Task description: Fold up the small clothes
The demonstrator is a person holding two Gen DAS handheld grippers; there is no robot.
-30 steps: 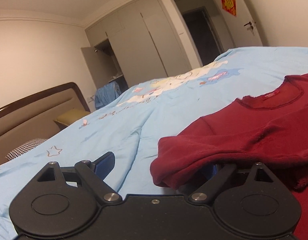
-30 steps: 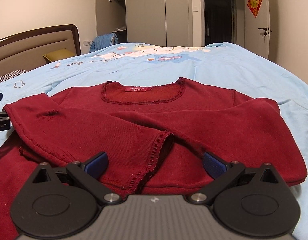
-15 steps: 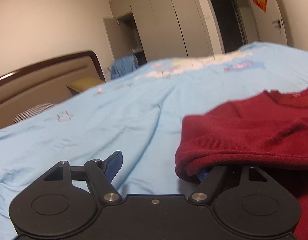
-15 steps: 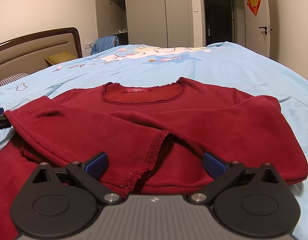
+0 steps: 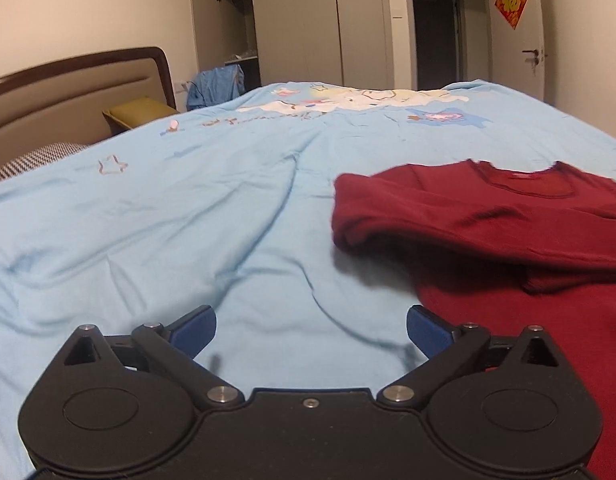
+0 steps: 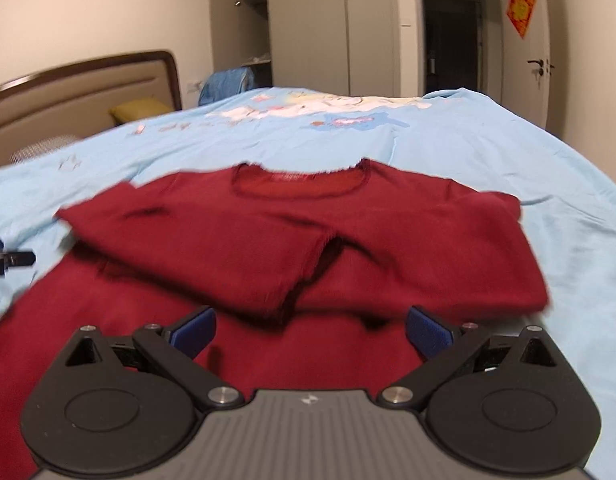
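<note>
One red sweater (image 6: 291,240), both sleeves folded across chest, flat on one light-blue bed (image 5: 187,220), at 2 o'clock from left gripper (image 5: 310,330). Two grippers; right gripper (image 6: 310,328) over hem. Jaws apart, empty, on both.

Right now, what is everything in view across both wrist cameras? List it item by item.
red top: one, dark red, on the bed, both sleeves folded across its front
bedspread: one, light blue with cartoon print, covering the bed
headboard: one, brown and tan, far left
pillow: one, olive yellow, by the headboard
wardrobe: one, grey, one door open
door: one, white, red decoration on it
left gripper: one, black, blue fingers, open over bedspread
right gripper: one, black, open over the top
</note>
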